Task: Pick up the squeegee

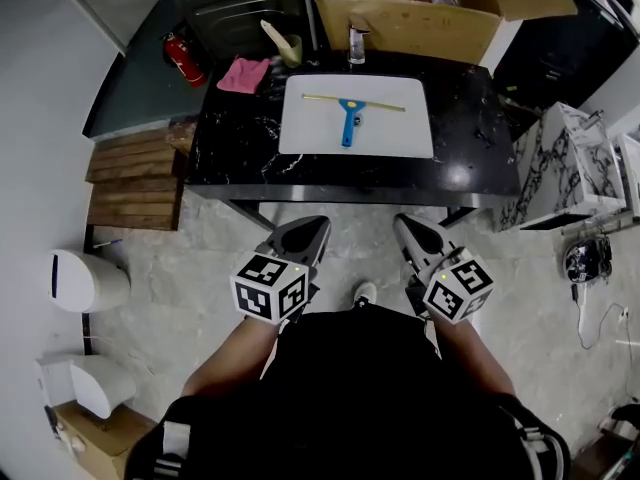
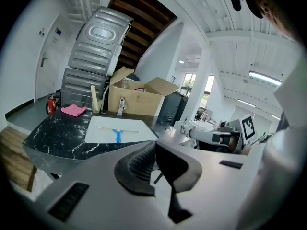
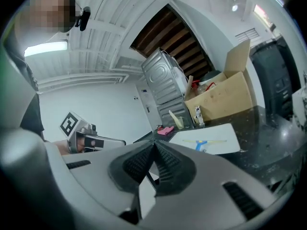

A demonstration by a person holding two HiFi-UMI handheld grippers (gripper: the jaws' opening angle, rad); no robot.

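A squeegee (image 1: 349, 116) with a blue handle and a thin yellowish blade lies flat on a white board (image 1: 300, 128) atop the black marble counter (image 1: 230, 148). It shows small in the left gripper view (image 2: 118, 133) and the right gripper view (image 3: 204, 143). My left gripper (image 1: 305, 234) and right gripper (image 1: 412, 230) hang side by side over the floor, short of the counter's near edge. Both have their jaws shut with nothing between them, and neither touches the squeegee.
A pink cloth (image 1: 244, 74), a cup with a brush (image 1: 288, 47) and a chrome tap (image 1: 356, 43) stand at the counter's back. An open cardboard box (image 1: 420, 8) sits behind. Wooden pallets (image 1: 135, 178) lie left, marble slabs (image 1: 565, 168) right, a red extinguisher (image 1: 183, 58) far left.
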